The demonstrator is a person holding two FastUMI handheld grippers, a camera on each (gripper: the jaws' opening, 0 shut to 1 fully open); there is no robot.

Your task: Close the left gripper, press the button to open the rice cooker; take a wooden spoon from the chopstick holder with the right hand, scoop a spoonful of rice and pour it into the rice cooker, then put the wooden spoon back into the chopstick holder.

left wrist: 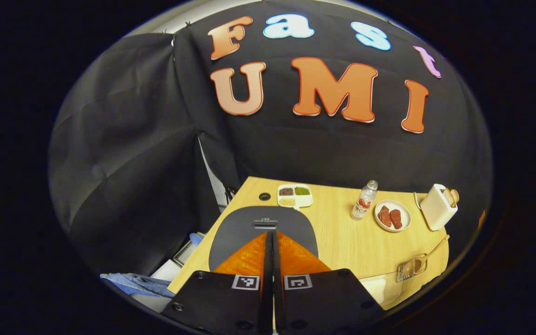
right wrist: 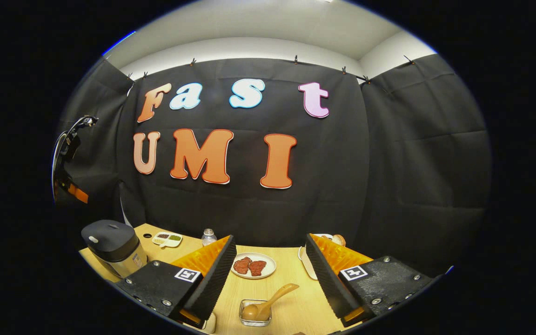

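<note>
Left claw, fingers together, hovers above the rice cooker lid — off-centre, it could miss the button. Right claw, fingers apart, faces the wooden spoon at 6 o'clock.

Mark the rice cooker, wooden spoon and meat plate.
rice cooker [right wrist: 110, 238]: right gripper view, dark lid top
wooden spoon [right wrist: 275, 296]: right gripper view, mid-handle
meat plate [right wrist: 269, 261]: right gripper view, bare rim

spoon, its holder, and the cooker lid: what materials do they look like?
Spoon: wood by the look, with a pale tan matte surface, handle and bowl in one piece.
Holder: clear, glass or acrylic; the spoon bowl shows through its wall, so I can't say which.
Cooker lid: dark grey, matte, probably plastic, with soft highlights and no mirror shine. The cooker body below looks like brushed metal.
</note>
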